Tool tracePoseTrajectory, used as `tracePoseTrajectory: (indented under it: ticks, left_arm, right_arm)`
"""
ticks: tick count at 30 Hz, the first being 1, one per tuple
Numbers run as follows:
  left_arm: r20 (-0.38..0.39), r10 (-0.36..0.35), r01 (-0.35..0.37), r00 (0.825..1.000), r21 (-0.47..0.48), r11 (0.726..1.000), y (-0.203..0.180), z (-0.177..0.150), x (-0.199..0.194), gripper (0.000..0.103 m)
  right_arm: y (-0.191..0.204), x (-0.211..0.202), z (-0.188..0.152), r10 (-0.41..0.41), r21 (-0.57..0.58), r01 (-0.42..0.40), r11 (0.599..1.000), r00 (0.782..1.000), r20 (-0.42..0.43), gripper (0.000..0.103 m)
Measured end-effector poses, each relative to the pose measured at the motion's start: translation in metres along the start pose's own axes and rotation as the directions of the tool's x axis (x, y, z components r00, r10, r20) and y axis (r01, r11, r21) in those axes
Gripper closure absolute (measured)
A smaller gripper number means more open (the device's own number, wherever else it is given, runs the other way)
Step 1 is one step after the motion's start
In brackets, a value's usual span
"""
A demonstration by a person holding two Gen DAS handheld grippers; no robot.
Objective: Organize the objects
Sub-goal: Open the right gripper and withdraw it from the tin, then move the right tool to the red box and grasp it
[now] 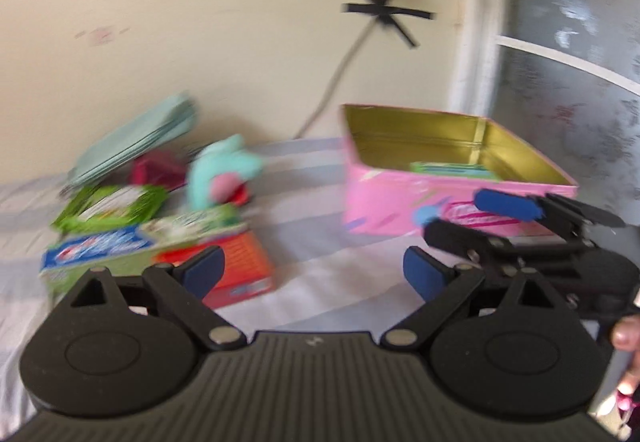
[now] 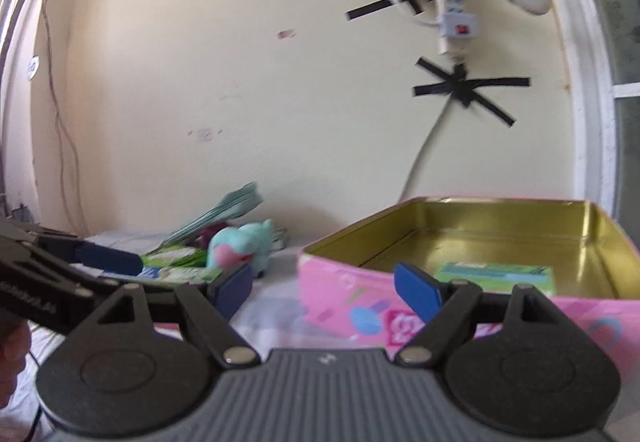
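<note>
A pink tin box with a gold inside stands open on the striped cloth; it also shows in the right wrist view. A green flat pack lies in it. On the left lie a toothpaste box, an orange box, a green packet and a teal plush toy. My left gripper is open and empty, above the cloth between the boxes and the tin. My right gripper is open and empty at the tin's near left corner.
A teal stack of paper leans on the wall over a maroon object. A cable taped with black strips runs down the wall from a power strip. A frosted window is at the right.
</note>
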State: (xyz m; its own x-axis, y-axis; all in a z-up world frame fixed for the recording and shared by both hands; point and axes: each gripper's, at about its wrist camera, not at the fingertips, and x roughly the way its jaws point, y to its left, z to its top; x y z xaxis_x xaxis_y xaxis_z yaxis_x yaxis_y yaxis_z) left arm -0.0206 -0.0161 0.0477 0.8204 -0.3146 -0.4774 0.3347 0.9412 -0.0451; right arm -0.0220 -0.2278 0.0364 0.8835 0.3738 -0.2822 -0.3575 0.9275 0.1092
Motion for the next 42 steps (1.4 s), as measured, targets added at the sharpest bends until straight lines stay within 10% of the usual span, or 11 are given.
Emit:
tracePoseTrajectory:
  ticks: [9, 27, 42]
  left_arm:
    - [-0.04, 0.157, -0.161, 0.987, -0.149, 0.976, 0.078, -0.032, -0.008, 0.005]
    - [-0.015, 0.107, -0.105, 0.994, -0.354, 0.929, 0.119, -0.044, -0.015, 0.005]
    - [0.005, 0.136, -0.121, 0.991, -0.423, 0.898, 0.131, -0.045, -0.019, 0.005]
  right_arm:
    - [0.054, 0.043, -0.016, 0.076, -0.009, -0.079, 0.997, 0.976, -0.204, 0.021]
    - [0.066, 0.084, -0.013, 0.003, 0.011, 0.0, 1.0, 0.951, -0.308, 0.014]
    - [0.113, 0.146, 0.003, 0.103, -0.047, -0.131, 0.99, 0.915, -0.389, 0.003]
